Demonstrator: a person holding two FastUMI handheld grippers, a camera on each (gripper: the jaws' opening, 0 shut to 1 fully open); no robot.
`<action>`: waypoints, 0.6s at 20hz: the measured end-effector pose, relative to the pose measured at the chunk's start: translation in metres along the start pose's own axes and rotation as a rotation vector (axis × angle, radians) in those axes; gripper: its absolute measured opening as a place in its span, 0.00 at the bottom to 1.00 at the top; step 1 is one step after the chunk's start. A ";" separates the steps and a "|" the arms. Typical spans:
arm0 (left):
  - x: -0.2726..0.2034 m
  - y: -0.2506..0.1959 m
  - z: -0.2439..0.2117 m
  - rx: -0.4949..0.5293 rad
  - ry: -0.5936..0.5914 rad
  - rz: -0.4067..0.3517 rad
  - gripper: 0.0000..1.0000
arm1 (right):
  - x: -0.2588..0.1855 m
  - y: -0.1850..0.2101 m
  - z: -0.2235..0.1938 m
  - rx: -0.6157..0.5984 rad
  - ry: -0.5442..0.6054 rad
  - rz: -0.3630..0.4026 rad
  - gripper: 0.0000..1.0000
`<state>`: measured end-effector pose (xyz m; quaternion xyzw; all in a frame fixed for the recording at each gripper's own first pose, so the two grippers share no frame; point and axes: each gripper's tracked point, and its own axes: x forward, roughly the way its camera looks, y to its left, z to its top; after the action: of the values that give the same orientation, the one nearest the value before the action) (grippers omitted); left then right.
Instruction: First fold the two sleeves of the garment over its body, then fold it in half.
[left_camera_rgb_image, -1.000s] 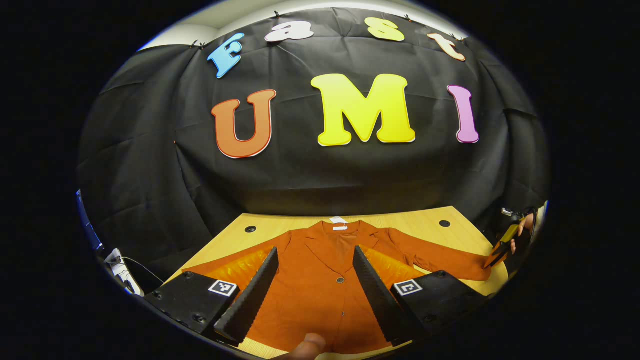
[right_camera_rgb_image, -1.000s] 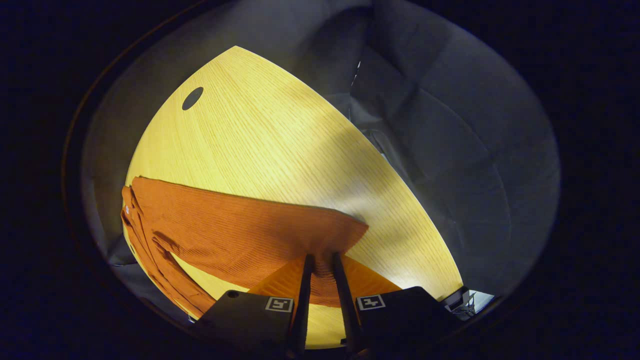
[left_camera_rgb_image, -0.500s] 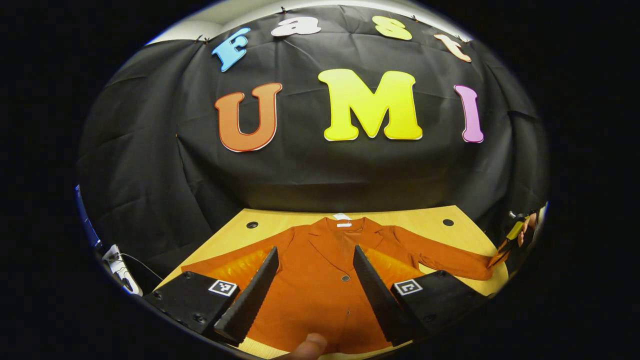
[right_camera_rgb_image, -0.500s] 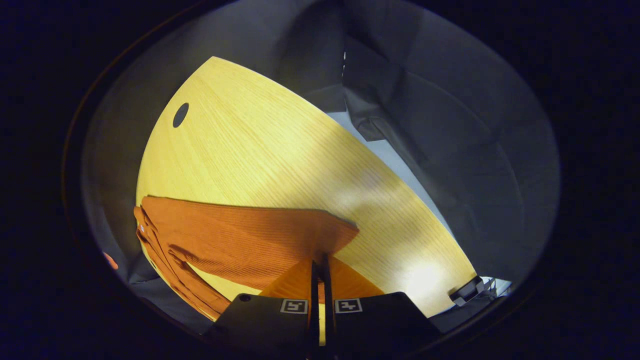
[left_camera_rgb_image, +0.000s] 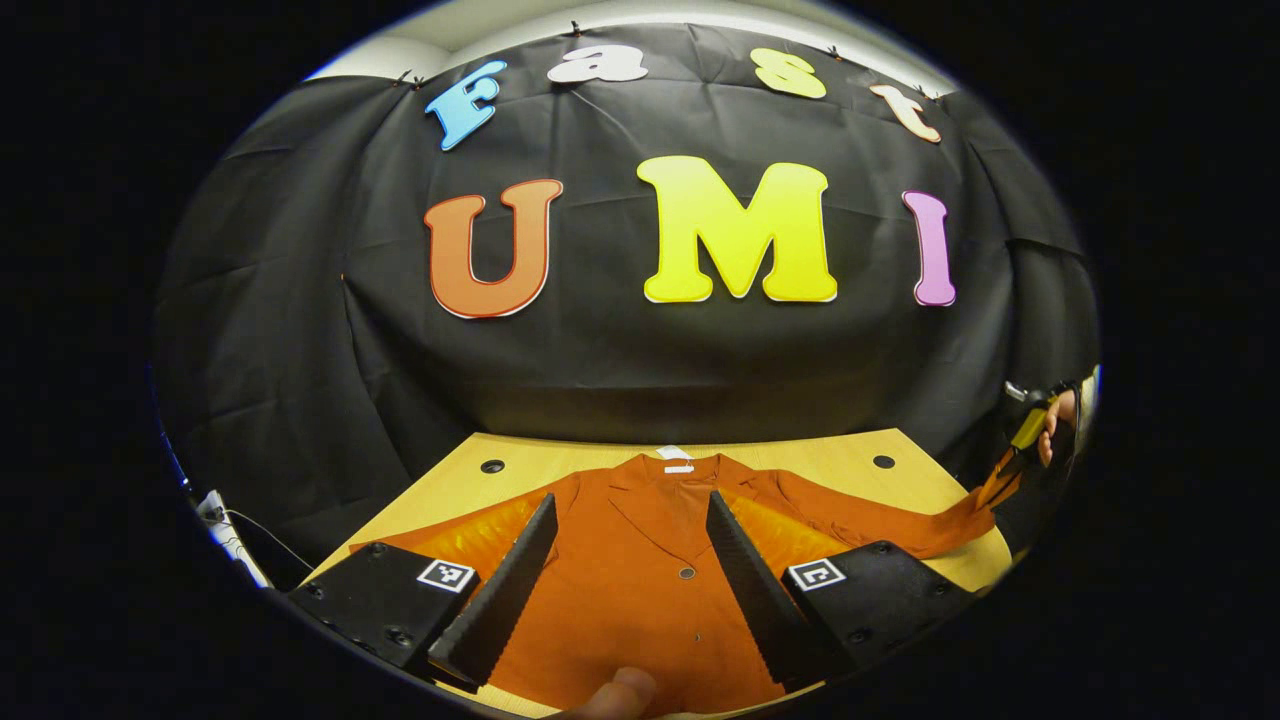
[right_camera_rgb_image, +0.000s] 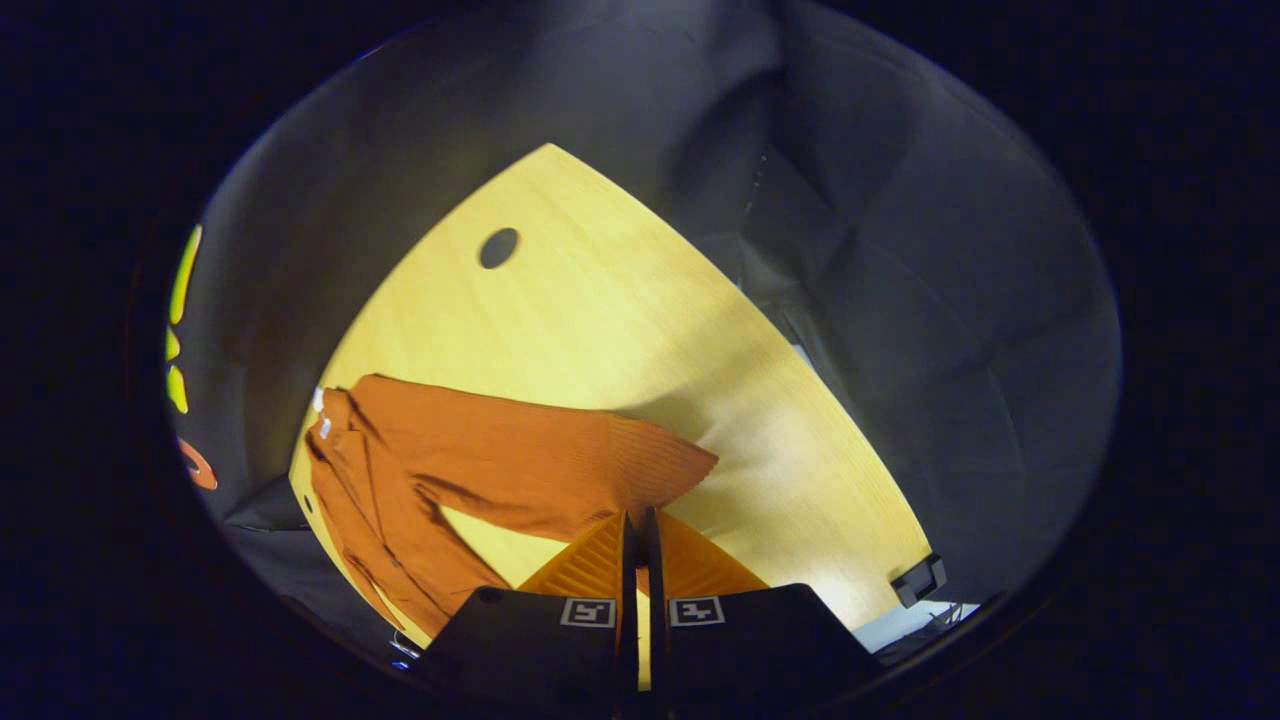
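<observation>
Lifting the first sleeve: that looks like the step in hand. The right gripper (right_camera_rgb_image: 636, 530) has its fingers pressed together on the cuff of the right sleeve (right_camera_rgb_image: 540, 465), and the cuff hangs just off the table (right_camera_rgb_image: 600, 300) with a shadow under it. From the left gripper view the same sleeve runs taut from the shoulder up to that gripper at the table's far right edge.

The jacket (left_camera_rgb_image: 640, 590) lies flat on its back, collar toward the booth wall, buttons down the middle. Its other sleeve (left_camera_rgb_image: 470, 530) is spread out on the table, untouched.

The left gripper (left_camera_rgb_image: 630, 580) hovers over the jacket's body, fingers wide apart, holding nothing.

Next move, as I judge it: carry the cuff across the chest and lay it flat before letting go. Pulling too hard could drag the whole jacket sideways.
</observation>
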<state>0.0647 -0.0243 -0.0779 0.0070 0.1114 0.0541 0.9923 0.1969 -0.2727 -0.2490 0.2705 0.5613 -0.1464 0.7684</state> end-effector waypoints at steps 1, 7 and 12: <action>0.000 0.007 0.000 0.002 -0.004 0.000 0.98 | -0.006 0.018 0.001 -0.025 -0.015 0.010 0.05; -0.009 0.039 -0.011 -0.004 -0.020 -0.047 0.98 | -0.033 0.154 -0.015 -0.217 -0.052 0.068 0.07; -0.015 0.083 -0.021 0.009 -0.019 -0.028 0.98 | -0.029 0.270 -0.050 -0.354 -0.058 0.118 0.07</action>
<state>0.0366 0.0570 -0.0924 0.0103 0.1020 0.0398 0.9939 0.2911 -0.0273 -0.1650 0.1592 0.5392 -0.0077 0.8269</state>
